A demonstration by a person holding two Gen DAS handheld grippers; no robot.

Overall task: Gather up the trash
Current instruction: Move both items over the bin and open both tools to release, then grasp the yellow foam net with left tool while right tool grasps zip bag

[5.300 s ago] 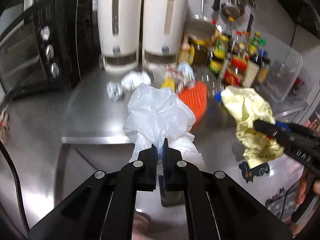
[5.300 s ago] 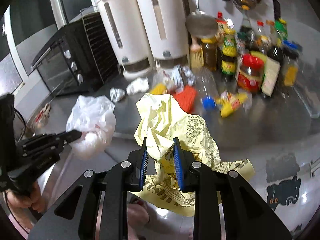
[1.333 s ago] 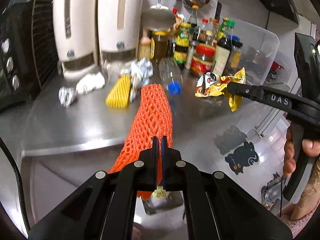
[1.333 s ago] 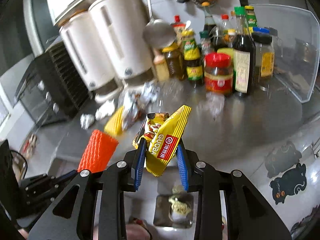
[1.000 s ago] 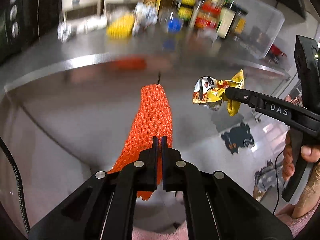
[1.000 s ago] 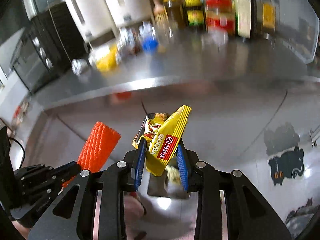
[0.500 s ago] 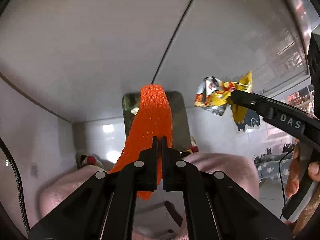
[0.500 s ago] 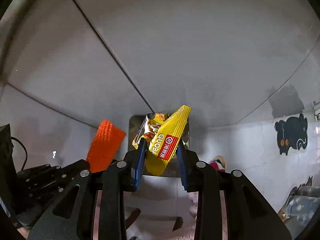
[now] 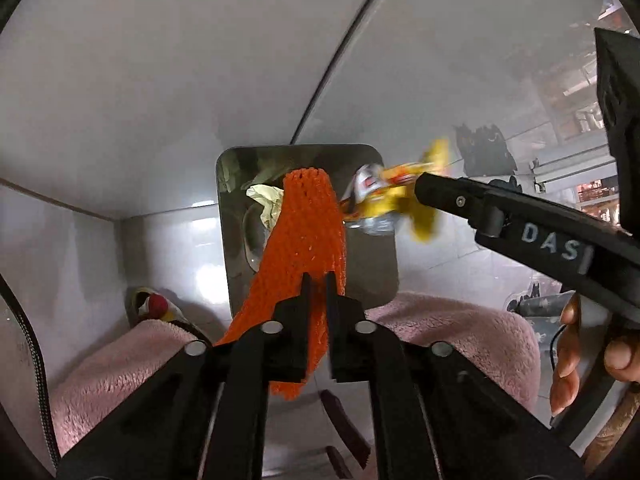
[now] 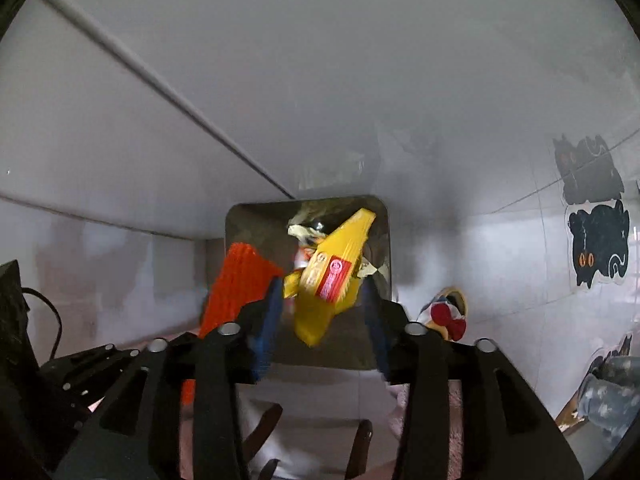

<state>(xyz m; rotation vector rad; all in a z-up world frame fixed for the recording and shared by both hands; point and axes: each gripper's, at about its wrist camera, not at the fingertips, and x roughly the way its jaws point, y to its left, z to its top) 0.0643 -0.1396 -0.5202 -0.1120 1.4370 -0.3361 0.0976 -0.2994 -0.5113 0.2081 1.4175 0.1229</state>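
An orange foam net [image 9: 304, 232] hangs from my left gripper [image 9: 316, 280]. Its jaws are opening by a small gap, but the net still fills that gap and has not slipped. Below stands a square steel bin [image 9: 224, 200] with crumpled pale paper [image 9: 268, 204] inside. My right gripper [image 10: 322, 308] is opening. A yellow snack wrapper [image 10: 332, 276] tilts loose between its wide-apart blue pads, over the bin [image 10: 240, 220]. In the left wrist view the right gripper [image 9: 418, 190] reaches in from the right with the blurred wrapper [image 9: 384, 200] at its tip. The net [image 10: 236, 280] shows left of it.
White cabinet fronts [image 9: 160, 80] rise behind the bin. Pink fleece legs [image 9: 460, 332] and a slipper with a red bow [image 10: 448, 314] crowd its near side. Black cat stickers [image 10: 596, 244] mark the tiles at right. A hand [image 9: 580, 356] holds the right gripper's handle.
Both grippers sank from counter height to just above the bin and tipped downward. The right jaws spread and the wrapper came loose. The left jaws parted slightly around the net.
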